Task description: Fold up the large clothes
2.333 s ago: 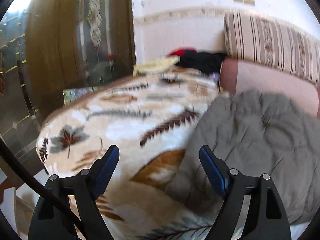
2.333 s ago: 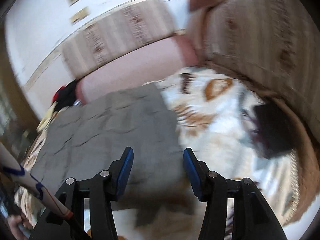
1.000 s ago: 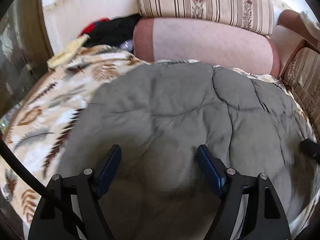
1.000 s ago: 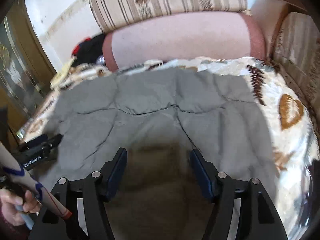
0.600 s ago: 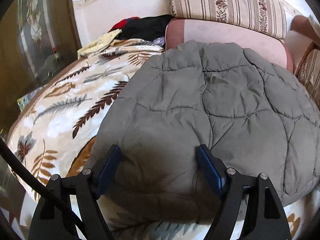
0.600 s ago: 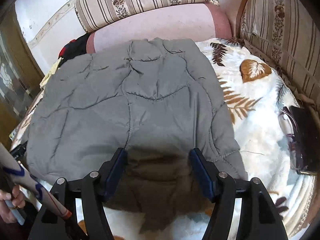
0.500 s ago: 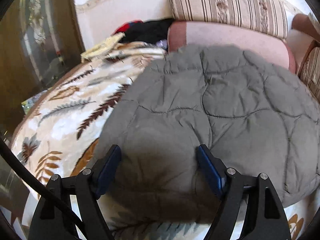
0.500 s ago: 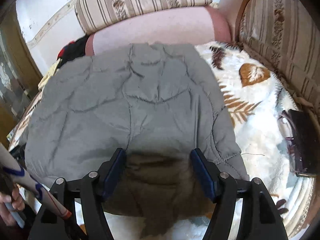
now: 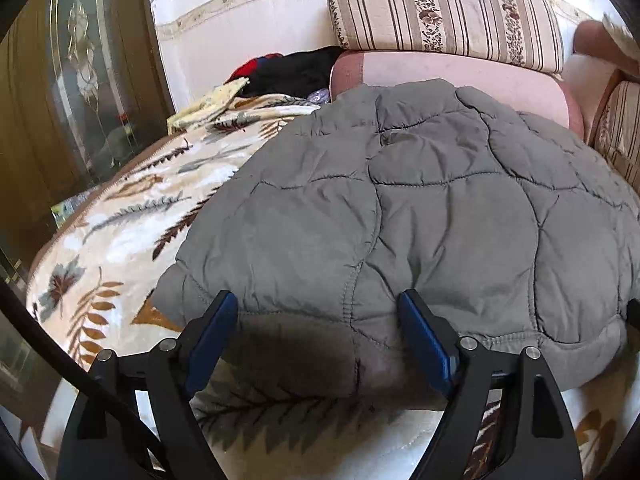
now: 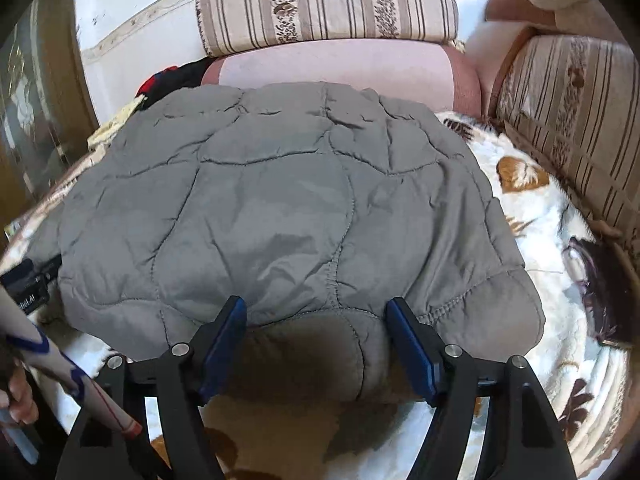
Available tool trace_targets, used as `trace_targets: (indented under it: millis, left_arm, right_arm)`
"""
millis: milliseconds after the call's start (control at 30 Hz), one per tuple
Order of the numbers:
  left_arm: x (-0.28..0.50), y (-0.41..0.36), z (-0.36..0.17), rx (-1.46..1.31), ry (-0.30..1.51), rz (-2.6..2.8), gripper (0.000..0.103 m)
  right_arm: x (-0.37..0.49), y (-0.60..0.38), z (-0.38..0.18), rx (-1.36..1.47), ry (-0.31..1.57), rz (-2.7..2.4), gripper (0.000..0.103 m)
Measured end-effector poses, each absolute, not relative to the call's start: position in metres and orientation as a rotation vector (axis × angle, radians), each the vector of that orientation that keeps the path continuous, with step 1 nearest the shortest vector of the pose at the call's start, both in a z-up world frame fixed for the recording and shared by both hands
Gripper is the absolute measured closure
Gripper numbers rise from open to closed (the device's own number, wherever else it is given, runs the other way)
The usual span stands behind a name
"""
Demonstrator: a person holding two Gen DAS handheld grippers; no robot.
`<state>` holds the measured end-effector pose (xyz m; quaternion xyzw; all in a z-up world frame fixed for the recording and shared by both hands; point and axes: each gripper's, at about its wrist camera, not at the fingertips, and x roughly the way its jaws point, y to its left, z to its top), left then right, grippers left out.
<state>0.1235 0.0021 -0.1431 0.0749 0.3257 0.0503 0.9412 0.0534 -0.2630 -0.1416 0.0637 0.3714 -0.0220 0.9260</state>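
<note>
A grey quilted jacket (image 9: 420, 208) lies spread flat on a leaf-patterned blanket (image 9: 120, 216), also filling the right wrist view as the jacket (image 10: 280, 200). My left gripper (image 9: 316, 300) hovers at the jacket's near left hem, its jaws opening; the hem lies between the blue pads without being pressed. My right gripper (image 10: 316, 304) stands over the near right hem in the same way, jaws opening, pads clear of the cloth. The left gripper's body (image 10: 28, 280) shows at the far left of the right wrist view.
A pink bolster (image 9: 460, 80) and striped cushions (image 9: 440, 12) back the bed. Dark and red clothes (image 9: 288, 70) are piled at the far left corner. A wooden glass-door cabinet (image 9: 72, 100) stands to the left. A dark object (image 10: 600, 280) rests on the blanket at right.
Both grippers have drawn back from over the middle of the jacket to its near hem and dropped lower. Their jaws stand slightly wider apart.
</note>
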Motion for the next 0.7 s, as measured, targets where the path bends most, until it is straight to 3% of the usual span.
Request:
trace_targets:
  millis: [433, 700]
  left_arm:
    - [0.115, 0.001, -0.138, 0.141, 0.648, 0.12, 0.021]
    - [0.119, 0.001, -0.141, 0.138, 0.658, 0.12, 0.021]
  right_arm:
    - [0.016, -0.248, -0.116, 0.123, 0.65, -0.087, 0.025]
    - [0.043, -0.241, -0.134, 0.115, 0.739, -0.074, 0.024]
